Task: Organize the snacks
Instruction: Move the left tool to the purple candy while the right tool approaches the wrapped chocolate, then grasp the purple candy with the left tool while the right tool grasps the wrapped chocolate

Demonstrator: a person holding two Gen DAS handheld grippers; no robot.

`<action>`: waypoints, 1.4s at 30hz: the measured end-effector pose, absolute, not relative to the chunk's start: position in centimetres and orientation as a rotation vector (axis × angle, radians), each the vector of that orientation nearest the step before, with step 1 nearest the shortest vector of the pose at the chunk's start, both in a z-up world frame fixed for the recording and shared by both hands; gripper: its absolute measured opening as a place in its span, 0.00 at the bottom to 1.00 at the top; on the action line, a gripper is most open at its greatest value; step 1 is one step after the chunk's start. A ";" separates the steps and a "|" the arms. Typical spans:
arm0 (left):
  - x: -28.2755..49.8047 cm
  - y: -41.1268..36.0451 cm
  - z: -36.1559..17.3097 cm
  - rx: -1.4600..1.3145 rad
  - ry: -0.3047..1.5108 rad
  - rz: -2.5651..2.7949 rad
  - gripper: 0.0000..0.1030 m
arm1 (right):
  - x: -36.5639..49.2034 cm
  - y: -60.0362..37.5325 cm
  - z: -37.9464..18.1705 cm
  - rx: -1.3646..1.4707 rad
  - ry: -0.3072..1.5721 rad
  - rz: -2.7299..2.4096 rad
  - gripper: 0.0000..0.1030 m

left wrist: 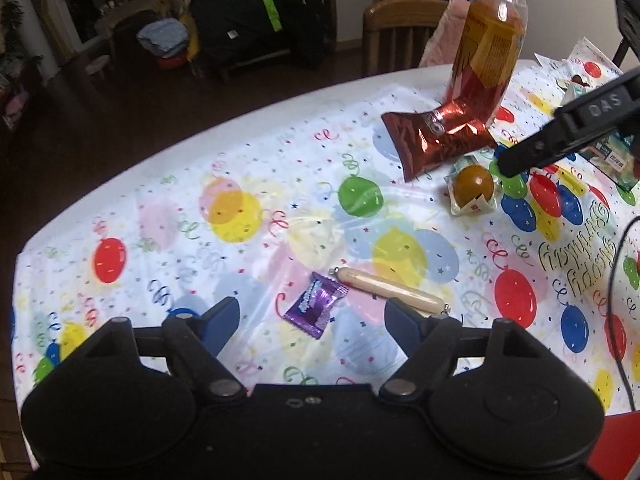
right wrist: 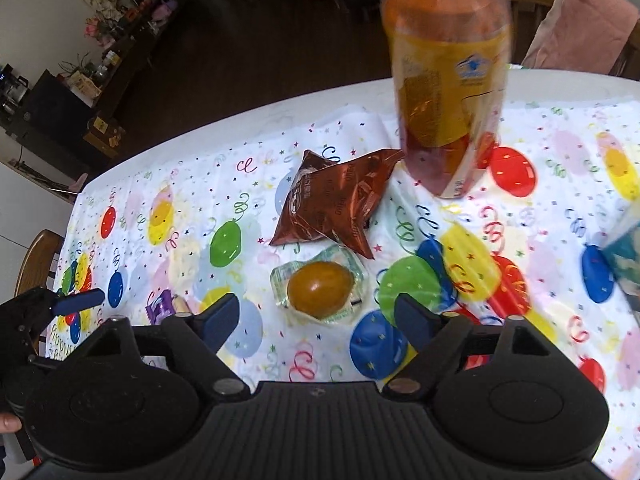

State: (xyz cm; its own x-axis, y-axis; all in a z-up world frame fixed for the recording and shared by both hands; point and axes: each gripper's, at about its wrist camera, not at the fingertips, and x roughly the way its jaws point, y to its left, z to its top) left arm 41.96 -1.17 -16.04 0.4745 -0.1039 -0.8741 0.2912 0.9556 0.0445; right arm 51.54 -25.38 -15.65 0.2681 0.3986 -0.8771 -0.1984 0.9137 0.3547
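My left gripper (left wrist: 312, 320) stands open low over the balloon-print tablecloth (left wrist: 160, 248), with a purple candy wrapper (left wrist: 316, 305) lying between its fingers. A wrapped sausage stick (left wrist: 390, 289) lies just past the right finger. My right gripper (right wrist: 318, 320) is open too, with a packed brown egg (right wrist: 321, 289) right in front of it. Behind the egg lies a red-brown foil snack bag (right wrist: 334, 204). An orange drink bottle (right wrist: 448, 80) stands upright behind the bag. The left wrist view also catches the egg (left wrist: 474, 186), the foil bag (left wrist: 436, 138) and the bottle (left wrist: 486, 44).
More snack packets (left wrist: 580, 72) lie at the table's far right, and a teal packet (right wrist: 628, 264) sits at the right edge. Wooden chairs (left wrist: 400, 32) stand behind the table, one draped with pink cloth (right wrist: 576, 28). A black cable (left wrist: 612, 300) runs along the right side.
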 end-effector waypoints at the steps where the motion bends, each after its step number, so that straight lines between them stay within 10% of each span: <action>1: 42.2 -1.3 -16.4 0.203 1.055 -0.253 0.74 | 51.8 -25.2 -16.0 0.187 1.241 0.405 0.82; 21: 43.9 -1.2 -19.4 0.195 1.105 -0.318 0.46 | 52.7 -23.4 -19.2 0.140 1.262 0.377 0.52; 26: 43.9 -1.1 -19.1 0.184 1.097 -0.309 0.25 | 52.3 -23.0 -18.9 0.104 1.235 0.376 0.48; 42: 41.9 -1.1 -16.9 0.139 1.085 -0.290 0.22 | 49.0 -24.4 -15.7 0.130 1.218 0.402 0.45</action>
